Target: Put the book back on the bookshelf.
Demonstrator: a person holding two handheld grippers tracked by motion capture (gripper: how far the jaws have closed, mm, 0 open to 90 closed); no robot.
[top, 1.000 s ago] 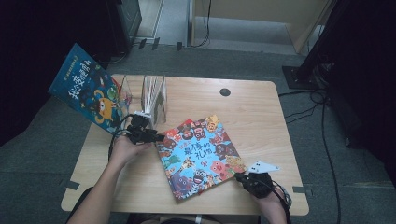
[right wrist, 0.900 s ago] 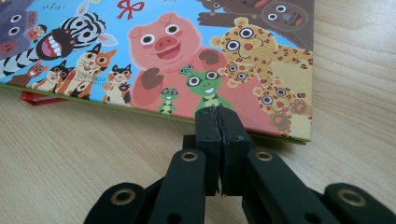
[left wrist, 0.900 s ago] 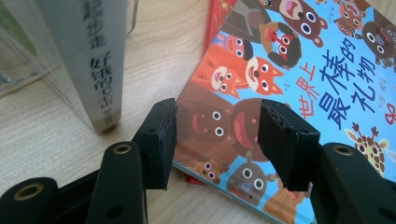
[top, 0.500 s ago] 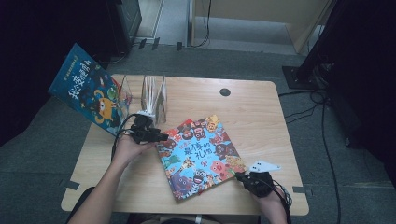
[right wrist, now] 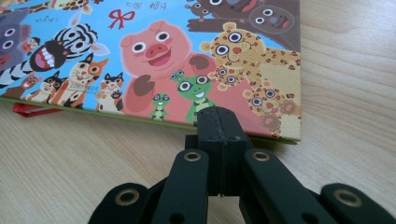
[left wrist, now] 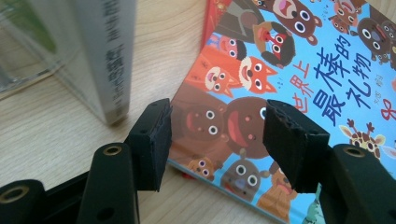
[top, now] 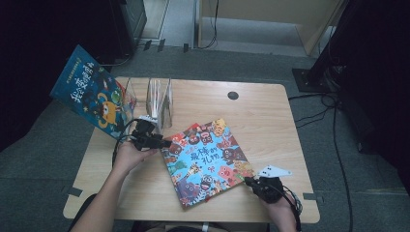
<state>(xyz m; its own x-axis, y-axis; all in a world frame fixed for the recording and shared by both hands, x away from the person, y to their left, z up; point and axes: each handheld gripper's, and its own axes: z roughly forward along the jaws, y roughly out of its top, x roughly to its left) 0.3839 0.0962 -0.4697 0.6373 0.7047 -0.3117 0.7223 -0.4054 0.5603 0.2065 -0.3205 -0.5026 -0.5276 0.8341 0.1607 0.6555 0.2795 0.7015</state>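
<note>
Left gripper view: left gripper [left wrist: 217,140] has just been opening, nothing pinched; right gripper [right wrist: 219,128] pressed together, so the picture book [top: 205,159] could slide.

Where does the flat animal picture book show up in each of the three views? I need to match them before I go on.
High view: the animal picture book lies flat, centre of the table, between the grippers.
Left gripper view: its corner sits beyond the open jaws, upper right.
Right gripper view: its edge runs across the top, just beyond the shut jaws.
Shared landmark: the book's light blue cover crowded with cartoon animals.
</note>
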